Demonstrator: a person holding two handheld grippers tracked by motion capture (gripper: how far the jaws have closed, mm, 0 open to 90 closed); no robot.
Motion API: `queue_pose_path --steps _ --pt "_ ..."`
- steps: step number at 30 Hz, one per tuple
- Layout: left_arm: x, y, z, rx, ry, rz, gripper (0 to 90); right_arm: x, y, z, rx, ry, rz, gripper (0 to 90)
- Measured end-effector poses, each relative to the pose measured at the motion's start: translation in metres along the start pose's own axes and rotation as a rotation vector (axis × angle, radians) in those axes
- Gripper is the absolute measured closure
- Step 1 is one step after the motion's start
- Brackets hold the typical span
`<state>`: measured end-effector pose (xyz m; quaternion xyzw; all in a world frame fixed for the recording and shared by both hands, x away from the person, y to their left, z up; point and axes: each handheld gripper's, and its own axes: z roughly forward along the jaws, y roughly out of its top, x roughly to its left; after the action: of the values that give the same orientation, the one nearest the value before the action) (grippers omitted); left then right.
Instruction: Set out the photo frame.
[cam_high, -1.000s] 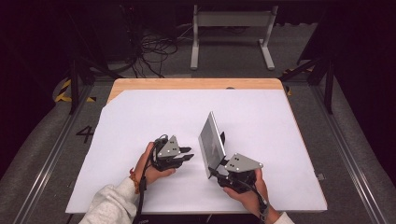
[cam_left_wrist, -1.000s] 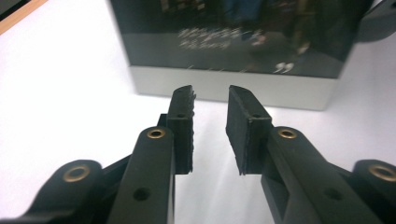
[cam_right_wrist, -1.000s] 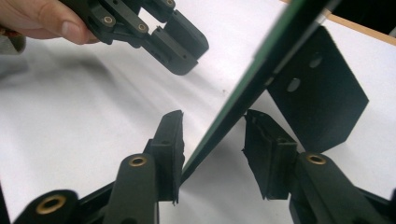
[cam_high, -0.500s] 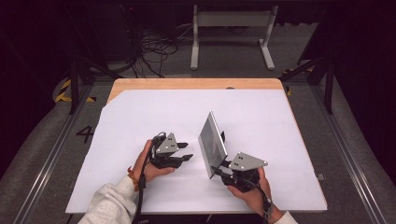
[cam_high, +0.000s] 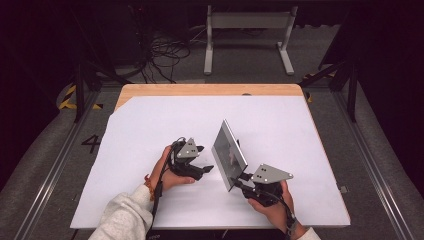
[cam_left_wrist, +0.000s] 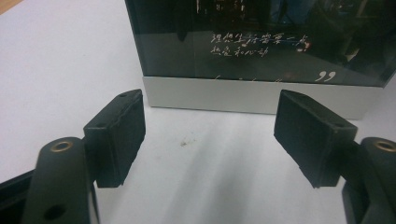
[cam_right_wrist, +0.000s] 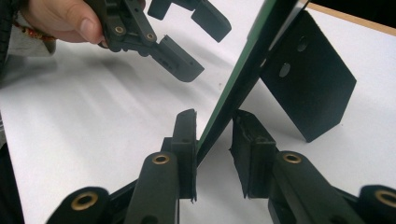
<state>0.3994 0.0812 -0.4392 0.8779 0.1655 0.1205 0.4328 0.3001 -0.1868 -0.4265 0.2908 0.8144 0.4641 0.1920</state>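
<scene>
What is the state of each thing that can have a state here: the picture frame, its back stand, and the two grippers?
Picture frame: upright on its edge on the table, leaning, near corner between the right gripper's jaws.
Back stand: folded out behind the frame, reaching down to the table.
Right gripper: jaws either side of the frame's edge, a small gap at one jaw.
Left gripper: jaws open, holding nothing, facing the frame's glass front.

My left gripper (cam_left_wrist: 208, 140) hangs with its jaws wide apart, rising from the lower corners of the frame over the white table (cam_left_wrist: 60, 56). Between them, across the upper middle, stands a picture frame (cam_left_wrist: 261, 95) with dark glass, pale handwriting and a silver bottom edge.
</scene>
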Motion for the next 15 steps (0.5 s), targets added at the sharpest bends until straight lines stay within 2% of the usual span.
queue_pose_path --steps 1,6,11,12,14,15 --pt "0.0 0.0 0.0 0.001 0.002 0.001 24.6 0.001 0.0 0.001 0.006 -0.015 0.003 64.8" --pt "0.002 -0.001 -0.001 0.005 0.006 -0.003 23.2 0.003 -0.001 0.006 0.003 -0.023 0.017 59.3" --pt "0.002 -0.001 0.0 0.017 0.007 -0.003 22.9 0.004 -0.003 0.01 -0.034 -0.031 0.054 59.8" --pt "0.002 -0.001 0.0 0.018 0.006 -0.001 22.9 0.004 -0.003 0.012 -0.045 -0.028 0.073 61.2" --pt "0.002 -0.001 -0.001 0.015 0.002 0.003 22.9 0.005 -0.003 0.012 -0.054 -0.048 0.073 68.1" --pt "0.003 -0.001 -0.001 0.015 0.003 0.002 22.9 0.003 -0.003 0.012 -0.06 -0.04 0.082 68.3"
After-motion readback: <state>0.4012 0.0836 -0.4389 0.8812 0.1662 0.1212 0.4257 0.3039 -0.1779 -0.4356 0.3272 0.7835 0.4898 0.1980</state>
